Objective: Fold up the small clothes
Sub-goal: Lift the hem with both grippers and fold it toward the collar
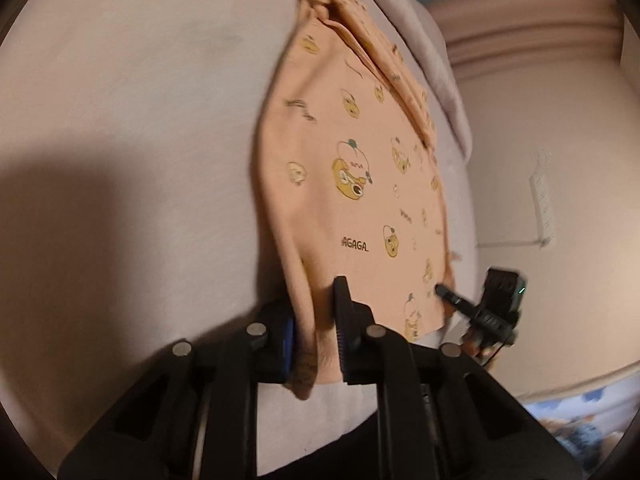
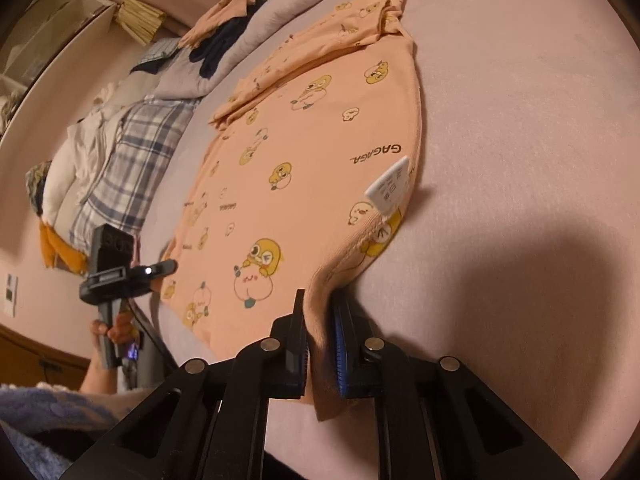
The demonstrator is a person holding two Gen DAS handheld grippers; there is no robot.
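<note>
A small peach garment (image 1: 344,168) (image 2: 304,152) printed with yellow cartoon ducks lies flat on the pale pink bed sheet (image 1: 140,120) (image 2: 520,120). Its sleeve is folded across the far end. A white label (image 2: 390,188) sticks out at one side seam. My left gripper (image 1: 316,308) is shut on the garment's near hem, with the cloth bunched between the pads. My right gripper (image 2: 320,304) is shut on the hem at the other near corner. Each view also shows the other gripper (image 1: 444,292) (image 2: 170,266) at the garment's edge, held by a hand (image 2: 112,328).
Beyond the garment lies a heap of other clothes: a plaid fabric (image 2: 132,148), a white cloth (image 2: 80,152), dark items (image 2: 216,48) and another peach piece (image 2: 224,12). A white power strip (image 1: 544,204) hangs on the wall past the bed edge.
</note>
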